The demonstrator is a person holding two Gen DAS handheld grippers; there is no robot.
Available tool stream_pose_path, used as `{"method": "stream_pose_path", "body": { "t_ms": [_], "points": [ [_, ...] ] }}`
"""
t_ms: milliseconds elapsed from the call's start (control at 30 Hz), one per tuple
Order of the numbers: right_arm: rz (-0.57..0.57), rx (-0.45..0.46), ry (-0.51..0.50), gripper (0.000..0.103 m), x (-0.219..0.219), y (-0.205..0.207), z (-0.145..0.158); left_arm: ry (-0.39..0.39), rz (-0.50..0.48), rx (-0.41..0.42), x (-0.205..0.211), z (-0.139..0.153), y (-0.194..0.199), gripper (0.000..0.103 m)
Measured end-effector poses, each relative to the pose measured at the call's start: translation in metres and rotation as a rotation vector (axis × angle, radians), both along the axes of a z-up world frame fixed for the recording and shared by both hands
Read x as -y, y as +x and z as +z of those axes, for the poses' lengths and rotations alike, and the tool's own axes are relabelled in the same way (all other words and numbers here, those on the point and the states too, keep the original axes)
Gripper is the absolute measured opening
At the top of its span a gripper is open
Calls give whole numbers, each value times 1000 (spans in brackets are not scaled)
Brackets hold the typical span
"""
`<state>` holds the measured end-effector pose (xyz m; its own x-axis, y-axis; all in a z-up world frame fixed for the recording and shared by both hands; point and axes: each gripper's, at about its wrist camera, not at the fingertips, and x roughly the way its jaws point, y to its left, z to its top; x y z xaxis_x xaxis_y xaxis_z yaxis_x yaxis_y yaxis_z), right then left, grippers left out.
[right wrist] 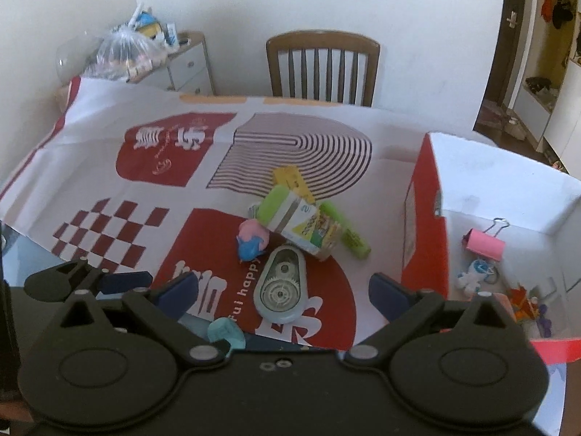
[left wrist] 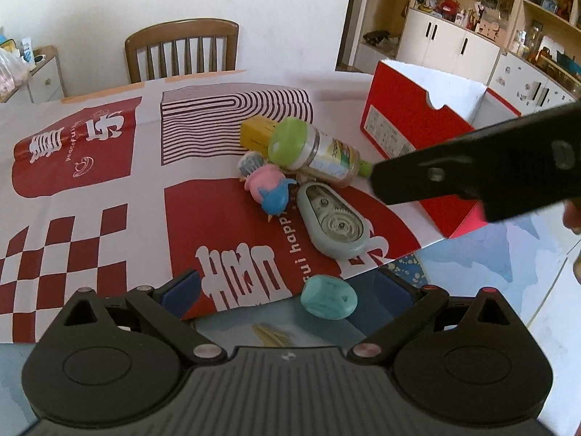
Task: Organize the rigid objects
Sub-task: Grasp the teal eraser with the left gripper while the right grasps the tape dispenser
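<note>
A pile lies on the red-and-white printed sheet (left wrist: 90,218): a grey correction tape dispenser (left wrist: 336,219), a pink and blue toy bird (left wrist: 270,189), a green-capped bottle (left wrist: 316,152) on its side, a yellow box (left wrist: 256,134) and a green highlighter (right wrist: 350,230). A teal eraser-like block (left wrist: 328,301) rests on the sheet's near edge, between the fingers of my open left gripper (left wrist: 288,289), close to the right one. My right gripper (right wrist: 283,290) is open, with the correction tape dispenser (right wrist: 279,283) lying between its fingers below. Neither gripper holds anything.
An open red box (right wrist: 425,218) with white inside walls stands to the right; it holds a pink binder clip (right wrist: 484,243), a small white figure (right wrist: 474,272) and orange bits. A wooden chair (left wrist: 181,51) stands behind the table. Shelves and cabinets (left wrist: 464,36) fill the far right.
</note>
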<state>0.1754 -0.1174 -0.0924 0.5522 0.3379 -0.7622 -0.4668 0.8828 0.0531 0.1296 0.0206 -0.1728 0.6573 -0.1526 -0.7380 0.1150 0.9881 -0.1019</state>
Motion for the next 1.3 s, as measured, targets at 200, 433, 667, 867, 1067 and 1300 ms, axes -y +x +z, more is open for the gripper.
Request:
{"method": "stream_pose_path", "body": {
  "t_ms": [200, 433, 667, 867, 1067, 1300],
  "points": [
    [14, -49, -41, 93, -14, 13, -20, 17, -22, 1, 8, -9, 5, 101],
    [13, -119, -70, 82, -22, 30, -42, 24, -69, 6, 18, -17, 9, 100],
    [-3, -170, -100, 71, -27, 44, -62, 31, -95, -4, 24, -23, 12, 82],
    [8, -185, -119, 60, -35, 46, -71, 64, -115, 12, 30, -24, 10, 66],
    [6, -176, -146, 58, -42, 48, -74, 97, -130, 27, 35, -27, 5, 56],
    [-6, -162, -169, 51, -46, 48, -74, 111, -141, 30, 38, -25, 2, 44]
  ]
}}
